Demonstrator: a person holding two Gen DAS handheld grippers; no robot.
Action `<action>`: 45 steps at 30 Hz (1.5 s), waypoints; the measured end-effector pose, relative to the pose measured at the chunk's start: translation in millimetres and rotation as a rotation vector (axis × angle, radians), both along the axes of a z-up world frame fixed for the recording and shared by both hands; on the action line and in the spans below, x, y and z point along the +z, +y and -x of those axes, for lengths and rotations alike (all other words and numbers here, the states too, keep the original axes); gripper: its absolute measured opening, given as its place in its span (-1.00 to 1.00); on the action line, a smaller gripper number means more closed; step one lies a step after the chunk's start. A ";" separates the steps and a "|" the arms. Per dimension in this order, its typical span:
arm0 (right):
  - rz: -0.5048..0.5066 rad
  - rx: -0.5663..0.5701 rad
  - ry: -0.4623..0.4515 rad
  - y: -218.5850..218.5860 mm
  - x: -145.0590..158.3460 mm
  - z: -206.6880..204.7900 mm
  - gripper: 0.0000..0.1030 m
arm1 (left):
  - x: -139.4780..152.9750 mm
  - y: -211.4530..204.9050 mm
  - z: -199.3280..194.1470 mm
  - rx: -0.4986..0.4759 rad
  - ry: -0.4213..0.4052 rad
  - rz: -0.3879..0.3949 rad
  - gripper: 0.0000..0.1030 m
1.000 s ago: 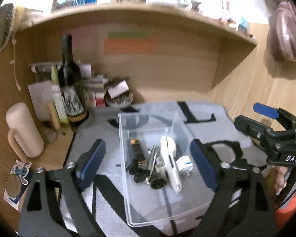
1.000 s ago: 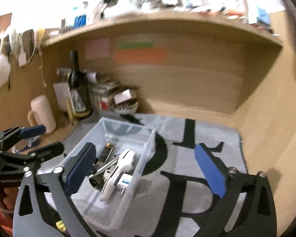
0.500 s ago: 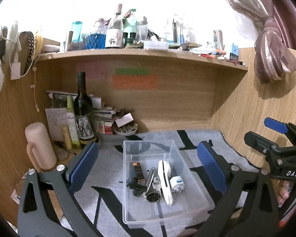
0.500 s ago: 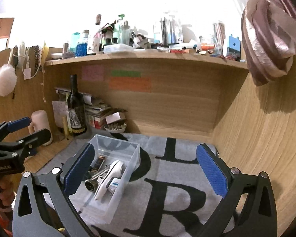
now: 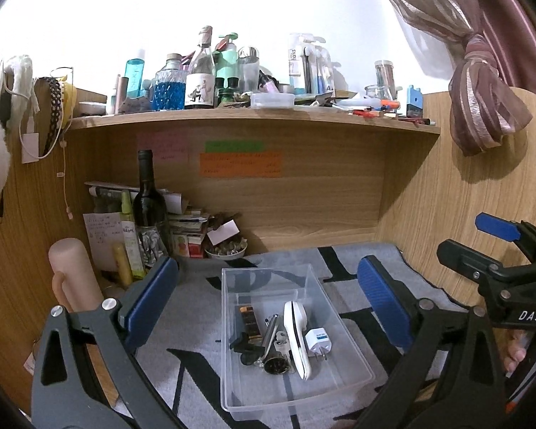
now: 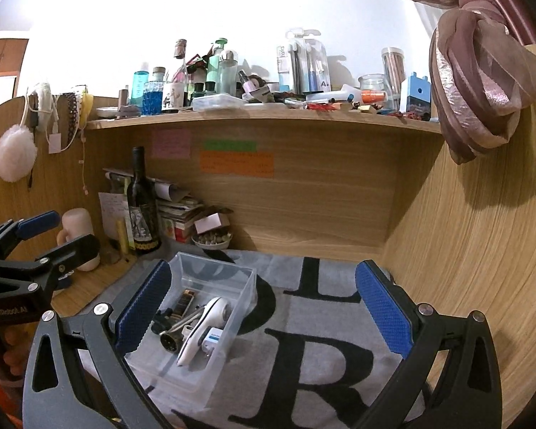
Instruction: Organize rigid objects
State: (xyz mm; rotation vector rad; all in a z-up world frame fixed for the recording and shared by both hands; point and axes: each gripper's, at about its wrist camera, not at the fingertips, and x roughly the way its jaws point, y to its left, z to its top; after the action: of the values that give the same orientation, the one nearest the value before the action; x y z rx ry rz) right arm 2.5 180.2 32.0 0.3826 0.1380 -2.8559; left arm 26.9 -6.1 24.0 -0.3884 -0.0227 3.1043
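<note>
A clear plastic bin [image 5: 353, 388] [image 6: 244, 287] rests on a grey cloth with black letters [image 5: 182, 343] [image 6: 321, 325]. Inside lie a white handheld device [image 5: 296, 332] [image 6: 205, 325], a white plug adapter [image 5: 318, 339] [image 6: 211, 339], a brown-black bar [image 5: 248, 323], a metal rod and a round black piece [image 5: 276, 366]. My left gripper [image 5: 268, 304] hovers open in front of the bin, nothing between its blue pads [image 5: 150, 300]. My right gripper [image 6: 264, 307] is open too, right of the bin, its left pad [image 6: 143, 309] overlapping the bin in view. Each gripper shows in the other's view [image 5: 496, 246] [image 6: 35, 243].
A dark wine bottle [image 5: 148, 211] [image 6: 141, 203], a pale mug [image 5: 75, 279], stacked papers and a small bowl [image 5: 227, 250] crowd the back left corner. A cluttered shelf [image 5: 253, 114] runs overhead. Wooden walls close in left, back and right; a tied curtain [image 6: 479, 93] hangs at right.
Both grippers have pulled back and tilted upward, so the shelf and wall now show and the bin sits lower and farther. The left jaws stand slightly wider. Bin contents unchanged.
</note>
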 end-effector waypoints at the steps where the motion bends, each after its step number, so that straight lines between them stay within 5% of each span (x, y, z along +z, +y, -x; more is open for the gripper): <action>1: 0.001 0.001 0.000 0.1 -0.1 0.2 1.00 | -0.1 0.6 0.5 -0.001 0.001 0.001 0.98; 45: -0.035 0.015 -0.009 -13.5 -0.9 9.5 1.00 | -2.8 -1.6 13.3 0.014 0.006 0.005 1.00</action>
State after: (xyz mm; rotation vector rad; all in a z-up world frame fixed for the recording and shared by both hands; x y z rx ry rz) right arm -7.0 166.6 31.1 0.3993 0.1880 -2.8399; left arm 13.6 -7.7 21.2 -0.3804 -0.0180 3.1196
